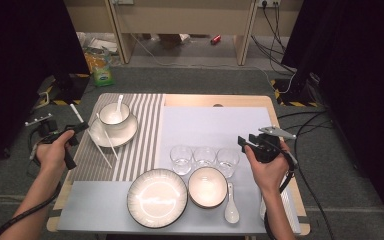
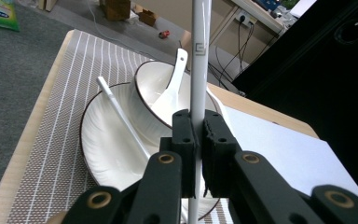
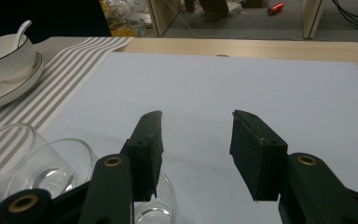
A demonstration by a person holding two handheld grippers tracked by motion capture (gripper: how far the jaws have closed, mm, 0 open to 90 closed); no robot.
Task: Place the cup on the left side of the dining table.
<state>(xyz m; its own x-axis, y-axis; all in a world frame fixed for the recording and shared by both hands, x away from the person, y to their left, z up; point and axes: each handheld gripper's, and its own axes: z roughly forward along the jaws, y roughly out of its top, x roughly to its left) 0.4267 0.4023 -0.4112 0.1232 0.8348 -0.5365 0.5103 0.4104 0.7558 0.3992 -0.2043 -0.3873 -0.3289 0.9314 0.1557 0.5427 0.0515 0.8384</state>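
Left gripper view, white chopstick (image 2: 199, 60) upright — clamped between left tool (image 2: 199, 135) jaws

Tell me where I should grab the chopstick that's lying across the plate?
Probably the near end, where the chopstick pokes out past the rim of the plate over the striped mat. It's thin and rests on the rim, so there may be room beneath it. Come straight down from above, with the jaws across the stick, clear of the bowl.
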